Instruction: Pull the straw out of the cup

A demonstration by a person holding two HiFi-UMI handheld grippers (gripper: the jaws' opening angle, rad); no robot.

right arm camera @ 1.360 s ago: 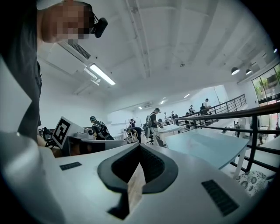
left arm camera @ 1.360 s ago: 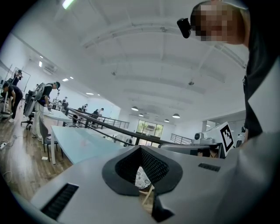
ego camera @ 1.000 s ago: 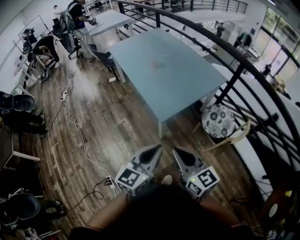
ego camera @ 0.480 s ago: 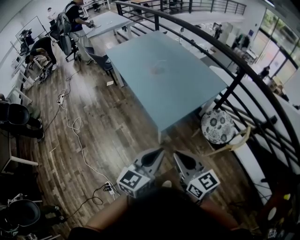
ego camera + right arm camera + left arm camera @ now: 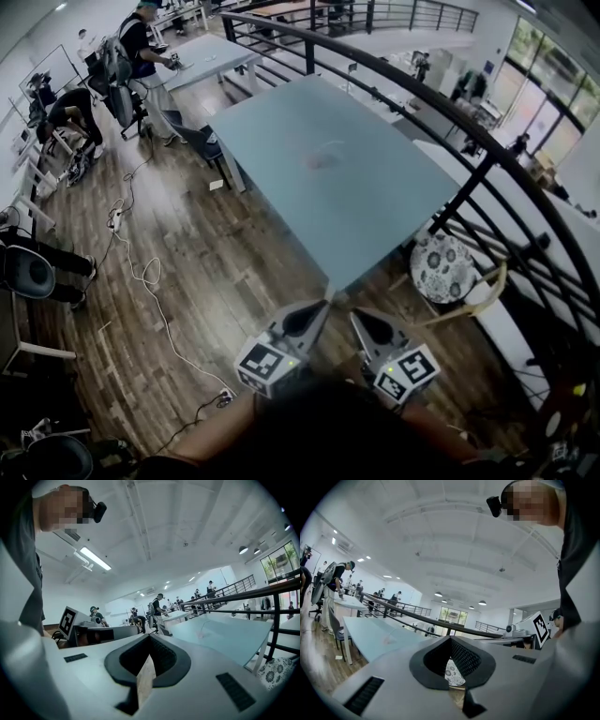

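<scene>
Since the small, seemingly clear cup [image 5: 323,160] with its thin straw [image 5: 205,626] stands near the middle of the long pale blue table [image 5: 394,220], well apart from both grippers, the table is judged to need approaching first; the cup would best be steadied by one gripper while the straw is pinched near its top and drawn straight up, lest the cup be tipped; the left gripper [image 5: 317,309] and right gripper [image 5: 358,319] are held short of the table's near corner, jaw tips pressed together, nothing gripped or touched.
</scene>
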